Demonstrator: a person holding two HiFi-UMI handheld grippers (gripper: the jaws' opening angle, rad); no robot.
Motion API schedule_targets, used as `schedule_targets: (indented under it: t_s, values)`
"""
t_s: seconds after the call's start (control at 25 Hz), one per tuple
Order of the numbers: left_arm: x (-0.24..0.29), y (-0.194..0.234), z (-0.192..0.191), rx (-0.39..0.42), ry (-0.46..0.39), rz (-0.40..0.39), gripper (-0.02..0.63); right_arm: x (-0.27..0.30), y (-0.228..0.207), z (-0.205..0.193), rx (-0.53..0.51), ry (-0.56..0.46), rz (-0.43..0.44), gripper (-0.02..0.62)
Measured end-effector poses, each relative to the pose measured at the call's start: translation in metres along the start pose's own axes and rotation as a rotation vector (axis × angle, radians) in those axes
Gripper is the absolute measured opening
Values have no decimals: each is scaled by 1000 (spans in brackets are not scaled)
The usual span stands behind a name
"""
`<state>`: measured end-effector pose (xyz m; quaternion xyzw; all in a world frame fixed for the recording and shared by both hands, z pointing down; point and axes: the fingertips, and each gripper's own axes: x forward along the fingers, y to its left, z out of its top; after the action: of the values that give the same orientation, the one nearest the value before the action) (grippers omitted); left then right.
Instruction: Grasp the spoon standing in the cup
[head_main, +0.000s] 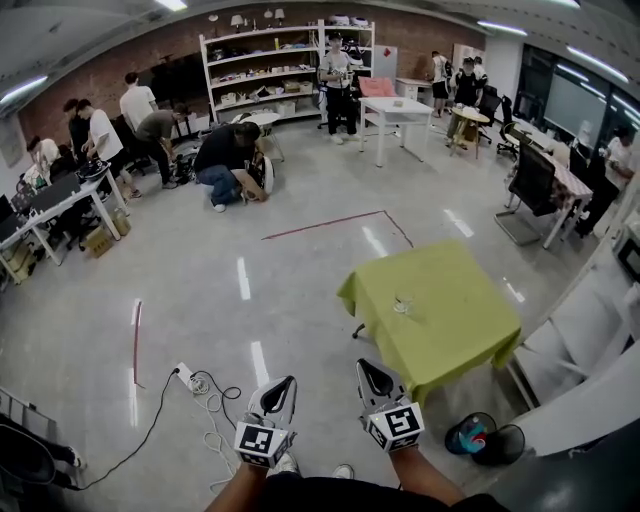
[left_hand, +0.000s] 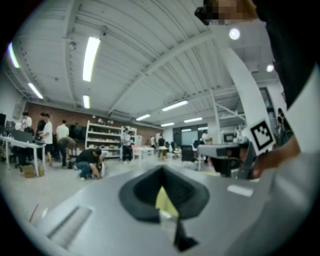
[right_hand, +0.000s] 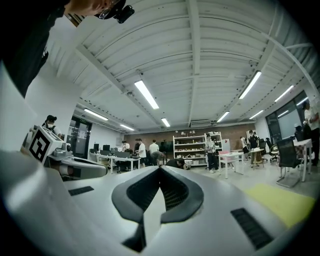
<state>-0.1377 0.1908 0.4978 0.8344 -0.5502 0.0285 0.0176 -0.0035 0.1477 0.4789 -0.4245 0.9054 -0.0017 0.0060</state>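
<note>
Green table (head_main: 462, 325) — one glass cup (head_main: 403, 303) on it.

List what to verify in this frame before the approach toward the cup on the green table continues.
1. Cup on the green table: ok, it sits away from the edges.
2. Spoon standing in the cup: cannot tell, too small in the head view.
3. Right gripper open for a grasp: not ok, jaws together, nothing between them.
4. Left gripper empty: ok, jaws together on nothing.
5. Grippers at the cup: not ok, both are short of the table's near edge.
</note>
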Motion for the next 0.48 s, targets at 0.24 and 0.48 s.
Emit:
schedule_targets:
  t_s: [0.24, 0.48]
  values:
    - [34, -2, -3, -1, 4, -57, 6, 9, -20, -2, -8, 0, -25, 6]
    - [77, 17, -1, -11, -14, -113, 6, 40, -40, 6, -41, -21, -74, 6]
